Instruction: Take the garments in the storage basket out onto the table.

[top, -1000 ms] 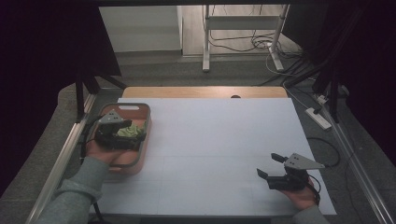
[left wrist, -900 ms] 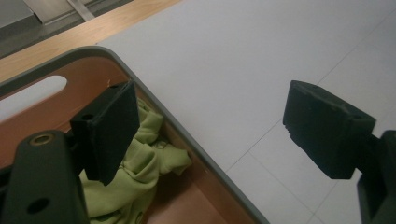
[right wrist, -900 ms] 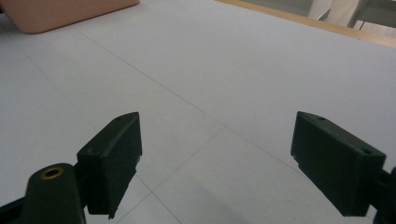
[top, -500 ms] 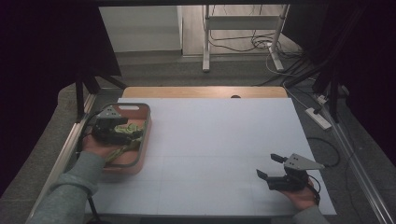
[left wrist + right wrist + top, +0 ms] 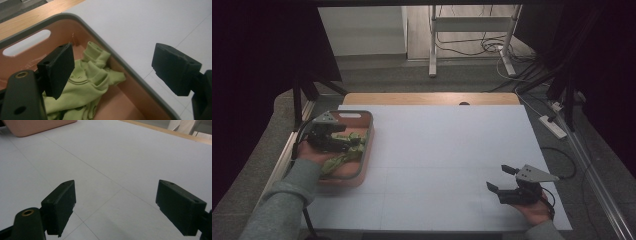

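At nine o'clock on the desk (image 5: 452, 150) sits the bin (image 5: 366, 150), and the left tongs (image 5: 341, 141) hang over it, jaws spread wide with nothing between them. Inside lies the cloth (image 5: 87, 85), a pale green garment, crumpled against the bin's wall on the desk side. It looks light, soft and limp: it should sag and trail once lifted rather than hold any shape, and it is neither fragile nor likely to slip from rubbery pads. The best bite looks to be the raised fold with the ribbed hem at the top of the heap, at about twelve o'clock in the left gripper view, where several layers bunch up thick enough to pinch. How much cloth lies below is hard to say; the left pad covers part of it and the frame's lower edge cuts it off, and in the high view the hand (image 5: 314, 152) hides more. Over at five o'clock, the right tongs (image 5: 503, 179) rest low near the desk's near edge, spread and idle, well apart from the bin.
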